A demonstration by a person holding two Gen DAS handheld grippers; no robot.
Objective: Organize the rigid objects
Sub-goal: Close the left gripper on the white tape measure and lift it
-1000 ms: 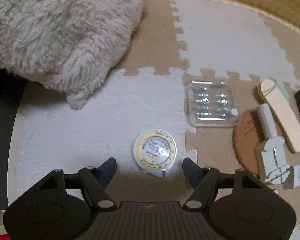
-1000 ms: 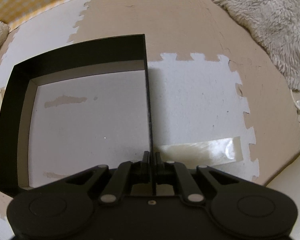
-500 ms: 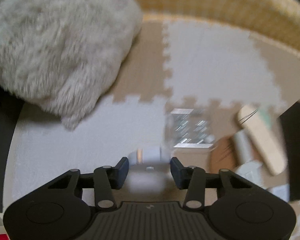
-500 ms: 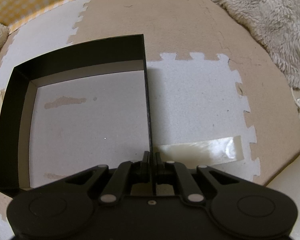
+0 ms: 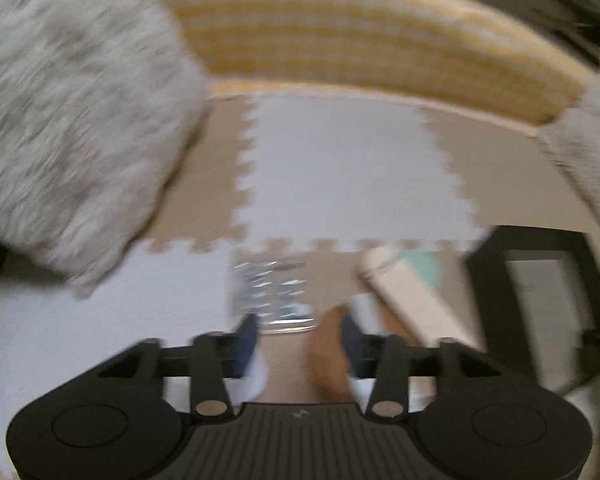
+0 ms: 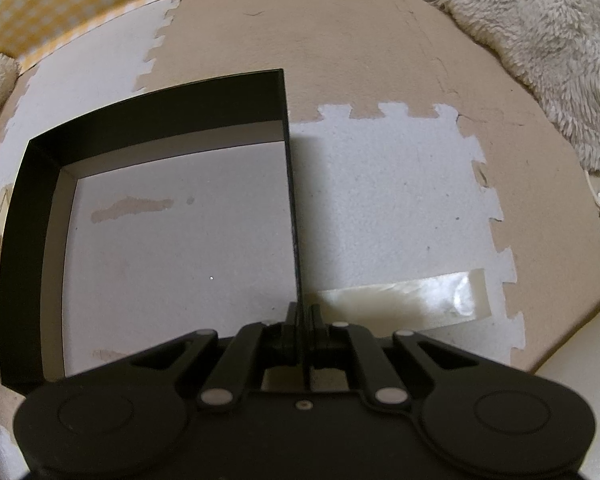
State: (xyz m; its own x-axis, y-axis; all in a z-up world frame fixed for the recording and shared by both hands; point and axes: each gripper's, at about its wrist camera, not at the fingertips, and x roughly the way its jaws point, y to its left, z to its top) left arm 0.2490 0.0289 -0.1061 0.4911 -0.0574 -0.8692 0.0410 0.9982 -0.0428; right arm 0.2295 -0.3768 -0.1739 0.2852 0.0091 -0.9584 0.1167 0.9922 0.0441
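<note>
Fleece comes first at the left of the left wrist view: a shaggy grey-white fluffy blanket (image 5: 72, 140). Beside it along the top runs a yellow checked cloth (image 5: 360, 40). Below them lies a foam mat (image 5: 340, 180) of white and tan tiles with toothed interlocking edges. All of this view is smeared by blur. At lower centre the left gripper (image 5: 296, 340) has its jaws apart, having just been opening. A pale rounded smear sits by its left finger, and we cannot tell what it is or whether it is touched. Just above the fingers is a clear plastic case (image 5: 272, 296) with glinting metal bits inside. Then comes a brown cork disc (image 5: 328, 352), then a long rounded wooden slat (image 5: 416, 308). At the right edge stands the black box (image 5: 492, 300). In the right wrist view that box fills the left half: thin matte walls and a pale, scuffed cardboard floor. The right gripper (image 6: 302, 320) at lower centre is clamped on its right wall. Right of it, a glossy tape strip (image 6: 400, 300) lies on the mat.
</note>
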